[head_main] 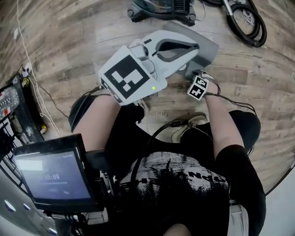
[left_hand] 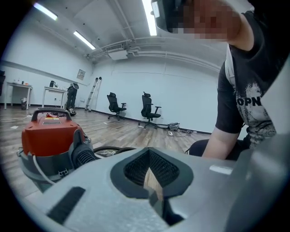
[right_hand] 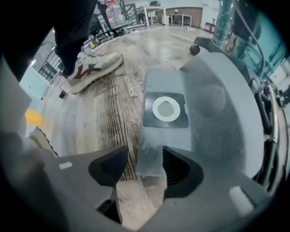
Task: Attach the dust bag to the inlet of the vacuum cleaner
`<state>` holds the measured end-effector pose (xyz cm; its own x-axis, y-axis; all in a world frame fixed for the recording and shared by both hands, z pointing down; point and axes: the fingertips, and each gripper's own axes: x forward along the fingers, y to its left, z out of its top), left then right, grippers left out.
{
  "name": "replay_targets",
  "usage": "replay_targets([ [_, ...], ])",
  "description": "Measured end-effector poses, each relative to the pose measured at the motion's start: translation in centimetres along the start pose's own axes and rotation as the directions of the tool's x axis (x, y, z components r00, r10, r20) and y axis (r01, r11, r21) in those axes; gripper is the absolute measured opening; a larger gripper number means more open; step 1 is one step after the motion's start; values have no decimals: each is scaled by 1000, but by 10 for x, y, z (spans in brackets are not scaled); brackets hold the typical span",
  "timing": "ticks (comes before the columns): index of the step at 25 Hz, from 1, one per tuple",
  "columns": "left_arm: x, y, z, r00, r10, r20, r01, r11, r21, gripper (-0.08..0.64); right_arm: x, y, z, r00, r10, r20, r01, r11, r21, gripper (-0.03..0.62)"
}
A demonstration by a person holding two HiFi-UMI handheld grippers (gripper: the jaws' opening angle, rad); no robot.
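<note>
Jaws of the right gripper (right_hand: 142,156) stand apart, pads clear of anything, pointing straight down at the floor (head_main: 69,41). The near edge of the grey bag (right_hand: 204,122) shows in the gap between them, but neither pad presses on it; whether they touch it cannot be told. The bag lies flat on the wood planks, its dark collar (right_hand: 149,118) facing up with a white ring (right_hand: 166,109) around the hole. In the head view the right gripper (head_main: 199,76) hangs over the bag (head_main: 207,48), just ahead of the person's knees.

The left gripper (left_hand: 149,174) is clenched with nothing in its grip; only floor shows through the slit. In the head view it (head_main: 177,48) sits beside the right one, above the bag's left part, aimed nearly level.

The vacuum (left_hand: 45,140), red on top with a black handle, stands on the floor to the left, apart from the bag; its edge shows at the top of the head view (head_main: 161,8). A black hose (head_main: 251,23) lies coiled at top right. A shoe (right_hand: 93,68) rests on the planks near the bag.
</note>
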<state>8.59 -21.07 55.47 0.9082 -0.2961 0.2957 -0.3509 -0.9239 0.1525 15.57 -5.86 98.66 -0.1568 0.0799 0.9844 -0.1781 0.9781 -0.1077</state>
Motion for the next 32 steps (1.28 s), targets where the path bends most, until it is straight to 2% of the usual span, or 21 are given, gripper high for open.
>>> replay_targets([
  [2, -4, -4, -6, 1000, 0, -18, 0, 1000, 22, 0, 8, 2, -8, 1000, -8, -26, 8, 1000, 5, 233],
  [5, -7, -9, -9, 1000, 11, -14, -11, 1000, 13, 0, 17, 7, -15, 999, -19, -45, 19, 1000, -10, 227],
  [9, -10, -12, -6, 1000, 16, -17, -15, 1000, 22, 0, 22, 1, -14, 995, -76, -58, 74, 997, -28, 152],
  [10, -11, -13, -5, 1000, 16, -13, -16, 1000, 16, 0, 22, 0, -14, 995, -84, -55, 82, 996, -31, 152],
  [12, -13, -12, -4, 1000, 21, -7, -21, 1000, 8, 0, 21, -3, -13, 995, -89, -52, 87, 996, -33, 142],
  [15, -13, -11, -6, 999, 32, -20, -32, 999, 17, 0, 17, -4, -11, 995, -87, -50, 84, 995, -51, 58],
  [18, -12, -11, -8, 999, 35, -31, -34, 999, 34, 0, 4, -10, -9, 996, -82, -40, 80, 995, -61, 32],
  [21, -11, -11, -7, 999, 35, -35, -34, 999, 42, 0, -26, -24, 3, 997, -79, -2, 79, 993, -90, 25],
  [25, -9, -10, -7, 997, 25, -71, -20, 998, 64, 0, -93, -53, 21, 993, -81, 82, 96, 977, -193, 23],
  [28, -9, -9, -23, 985, 22, -171, 1, 991, 133, 0, -152, -78, 28, 983, -96, 155, 131, 962, -238, 23],
  [32, -17, -15, -47, 948, 70, -312, 8, 970, 242, 19, -240, -105, 35, 957, -166, 237, 230, 934, -272, 21],
])
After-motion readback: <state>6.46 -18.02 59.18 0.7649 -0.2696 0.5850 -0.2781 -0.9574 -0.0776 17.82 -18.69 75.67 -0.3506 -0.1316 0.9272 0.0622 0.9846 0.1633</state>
